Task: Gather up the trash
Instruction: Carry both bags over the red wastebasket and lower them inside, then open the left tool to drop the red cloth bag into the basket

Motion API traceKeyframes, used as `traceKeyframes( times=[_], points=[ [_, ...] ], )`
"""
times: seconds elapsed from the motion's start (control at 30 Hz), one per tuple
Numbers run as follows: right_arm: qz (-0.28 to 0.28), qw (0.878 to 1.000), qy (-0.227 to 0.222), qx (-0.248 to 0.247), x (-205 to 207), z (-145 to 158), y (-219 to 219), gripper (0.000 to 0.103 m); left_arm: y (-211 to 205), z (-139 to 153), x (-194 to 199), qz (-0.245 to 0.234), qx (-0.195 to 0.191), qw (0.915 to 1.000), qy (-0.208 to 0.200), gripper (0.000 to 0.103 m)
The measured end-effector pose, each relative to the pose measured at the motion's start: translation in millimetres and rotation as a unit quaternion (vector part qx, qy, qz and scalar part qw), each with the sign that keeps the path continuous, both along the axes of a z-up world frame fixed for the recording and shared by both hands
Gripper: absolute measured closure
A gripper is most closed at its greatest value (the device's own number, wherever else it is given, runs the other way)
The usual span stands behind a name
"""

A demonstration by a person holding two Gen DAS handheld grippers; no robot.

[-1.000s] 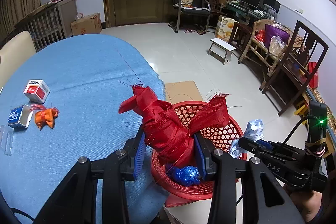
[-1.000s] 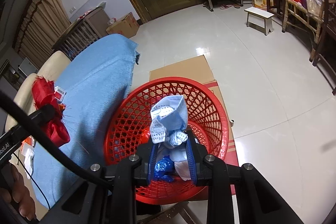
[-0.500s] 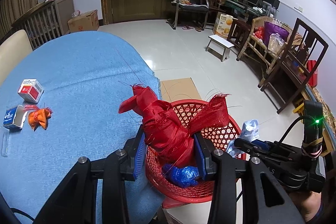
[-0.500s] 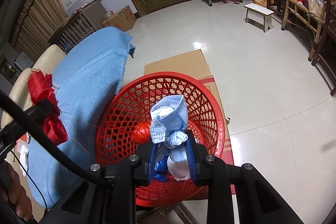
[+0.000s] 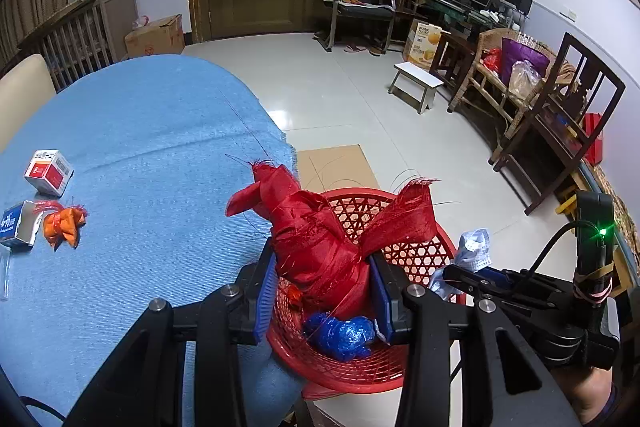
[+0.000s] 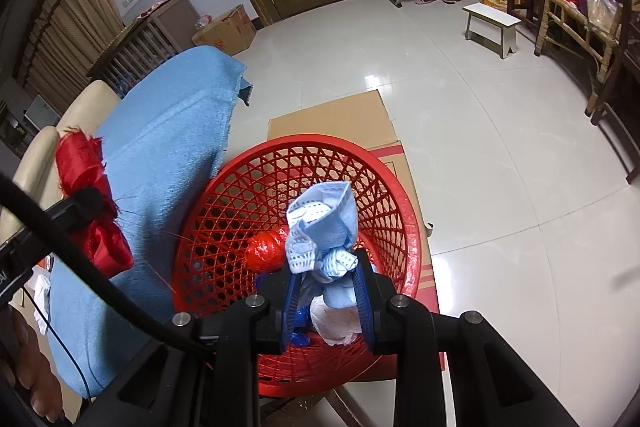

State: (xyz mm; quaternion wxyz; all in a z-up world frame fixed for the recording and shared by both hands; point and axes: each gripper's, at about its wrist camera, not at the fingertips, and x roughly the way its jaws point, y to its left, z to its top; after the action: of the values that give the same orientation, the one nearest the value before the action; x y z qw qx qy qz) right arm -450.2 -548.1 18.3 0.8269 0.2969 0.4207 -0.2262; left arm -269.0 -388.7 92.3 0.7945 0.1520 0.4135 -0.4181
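My left gripper is shut on a crumpled red mesh bag and holds it over the near rim of the red plastic basket. The right gripper is shut on a pale blue face mask, above the inside of that red plastic basket. In the basket lie a blue wad, a red ball and white paper. The right gripper with the mask also shows at the right of the left wrist view.
On the blue tablecloth lie a red-and-white box, a blue-and-white box and an orange wad. Flat cardboard lies under the basket. A white stool, chairs and a wicker bench stand across the tiled floor.
Both grippers keep their grip. The basket has shifted slightly in both views, and the red ball inside it has come into sight in the right wrist view.
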Motion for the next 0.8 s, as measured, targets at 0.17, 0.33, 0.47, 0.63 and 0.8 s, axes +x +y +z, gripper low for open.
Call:
traceKeyframes(
  times=[0.17, 0.33, 0.47, 0.63, 0.8],
  points=[
    [-0.001, 1.000, 0.004, 0.002, -1.6, -2.4, -2.2, 0.075, -3.0, -1.3, -0.9, -0.003, 0.001, 1.0000, 0.002, 0.060],
    [-0.001, 1.000, 0.005, 0.002, -2.0, -2.0, -2.9, 0.075, -4.4, -1.5, -1.4, -0.003, 0.001, 1.0000, 0.003, 0.060],
    [-0.001, 1.000, 0.006, 0.004, -1.5, -2.8, -3.7, 0.074, -8.0, -2.1, -4.1, -0.006, 0.001, 1.0000, 0.003, 0.060],
    [-0.011, 1.000, 0.009, 0.006, -1.8, -2.9, -7.7, 0.069, -10.6, -4.6, -4.8, -0.007, 0.001, 1.0000, 0.006, 0.060],
    [-0.031, 0.999, -0.017, 0.005, -11.5, 6.5, -14.0, 0.023, -12.8, -7.5, -3.6, -0.012, 0.002, 0.9999, 0.008, 0.060]
  ],
)
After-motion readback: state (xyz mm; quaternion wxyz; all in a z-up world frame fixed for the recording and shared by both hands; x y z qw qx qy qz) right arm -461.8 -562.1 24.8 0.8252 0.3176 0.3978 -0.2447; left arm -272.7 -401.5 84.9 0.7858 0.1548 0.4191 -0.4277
